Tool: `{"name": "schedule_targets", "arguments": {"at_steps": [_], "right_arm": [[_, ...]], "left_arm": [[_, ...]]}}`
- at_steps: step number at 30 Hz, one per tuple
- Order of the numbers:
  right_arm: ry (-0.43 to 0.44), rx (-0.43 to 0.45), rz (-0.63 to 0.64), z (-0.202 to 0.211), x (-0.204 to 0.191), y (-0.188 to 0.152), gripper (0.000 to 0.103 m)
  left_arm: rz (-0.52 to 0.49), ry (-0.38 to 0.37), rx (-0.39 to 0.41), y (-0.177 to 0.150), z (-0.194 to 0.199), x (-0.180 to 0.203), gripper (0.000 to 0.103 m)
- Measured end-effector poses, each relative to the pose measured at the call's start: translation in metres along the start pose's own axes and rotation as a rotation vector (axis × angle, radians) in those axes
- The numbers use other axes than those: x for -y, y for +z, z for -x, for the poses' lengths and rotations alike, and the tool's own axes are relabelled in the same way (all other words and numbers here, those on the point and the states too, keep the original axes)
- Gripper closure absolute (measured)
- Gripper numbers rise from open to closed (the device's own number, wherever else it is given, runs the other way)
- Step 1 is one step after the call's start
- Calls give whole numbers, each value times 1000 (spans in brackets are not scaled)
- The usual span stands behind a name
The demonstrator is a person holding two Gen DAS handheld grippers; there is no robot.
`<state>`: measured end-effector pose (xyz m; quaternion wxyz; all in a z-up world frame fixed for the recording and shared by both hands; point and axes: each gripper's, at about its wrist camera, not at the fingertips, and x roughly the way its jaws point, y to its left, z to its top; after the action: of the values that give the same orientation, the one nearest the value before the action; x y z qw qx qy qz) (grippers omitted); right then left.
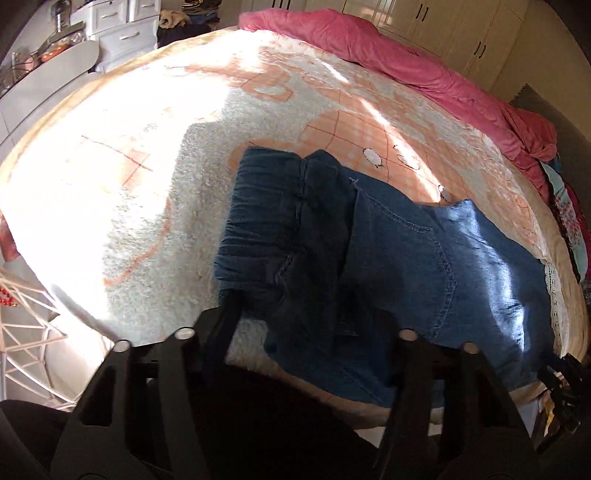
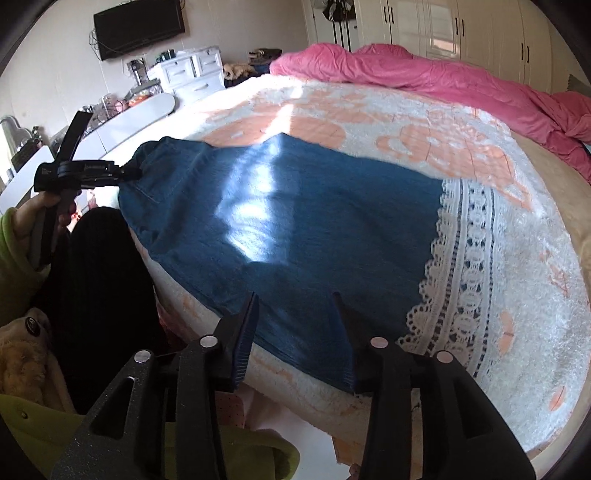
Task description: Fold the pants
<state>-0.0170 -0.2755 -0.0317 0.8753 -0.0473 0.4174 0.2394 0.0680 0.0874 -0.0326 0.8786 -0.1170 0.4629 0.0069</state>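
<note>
Pants (image 2: 288, 221): blue denim, spread flat across the near half of the bed (image 2: 461, 129), lying just ahead of both your grippers.

Right gripper (image 2: 295, 295): jaws apart, nothing pinched. Both fingertips hover over the near edge of the cloth, with denim showing in the gap between them; the pads do not press on it. To the right of that gripper runs the white lace trim (image 2: 454, 266) at the leg hems.

Left gripper (image 1: 314, 314): jaws likewise apart, nothing held. The gathered waistband (image 1: 266, 206) sits just beyond its fingertips, with a doubled layer of darker fabric bunched there. From the right wrist view you see this gripper off to the left at the waist end, in your left hand (image 2: 44, 210); its tips look close to the cloth, but whether they touch it cannot be told.

Handling, as a judgement: denim is soft yet weighty, limp under its own load, not slippery, not fragile. It will drape and drag on the fluffy blanket (image 1: 129, 221) rather than slide. Take hold at the edges, waistband seam on your left, hem edge on your right, pinching through all layers.

Farther beyond: pink quilt (image 2: 424, 77) heaped along the far side, then white wardrobes (image 2: 480, 29).
</note>
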Motion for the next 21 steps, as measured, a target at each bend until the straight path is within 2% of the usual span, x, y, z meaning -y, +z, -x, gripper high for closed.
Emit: {"name": "schedule_targets", "arguments": {"at_steps": [2, 4, 5, 9, 11, 13, 15, 18, 21], "right_arm": [[-8, -55, -6, -11, 2, -6, 64], [-7, -55, -11, -12, 2, -12, 64], [0, -54, -16, -10, 3, -14, 64], [23, -45, -40, -9, 9, -20, 64], [23, -47, -42, -9, 9, -19, 64], [26, -52, -36, -6, 7, -18, 62], [50, -40, -34, 3, 7, -14, 59], [55, 33, -42, 22, 9, -5, 59], [20, 87, -49, 32, 15, 10, 53]], "left_arm": [[-6, 9, 26, 0, 2, 1, 77], [4, -10, 52, 2, 12, -5, 79], [-13, 18, 65, 3, 16, -7, 78], [-25, 58, 37, -2, -3, -13, 71], [-20, 51, 45, -7, -6, -16, 66], [1, 32, 55, -7, 2, -22, 59], [6, 27, 85, -8, 16, -24, 58], [-26, 48, 140, -9, 41, -17, 56], [-91, 61, 184, -8, 58, 3, 47]]}}
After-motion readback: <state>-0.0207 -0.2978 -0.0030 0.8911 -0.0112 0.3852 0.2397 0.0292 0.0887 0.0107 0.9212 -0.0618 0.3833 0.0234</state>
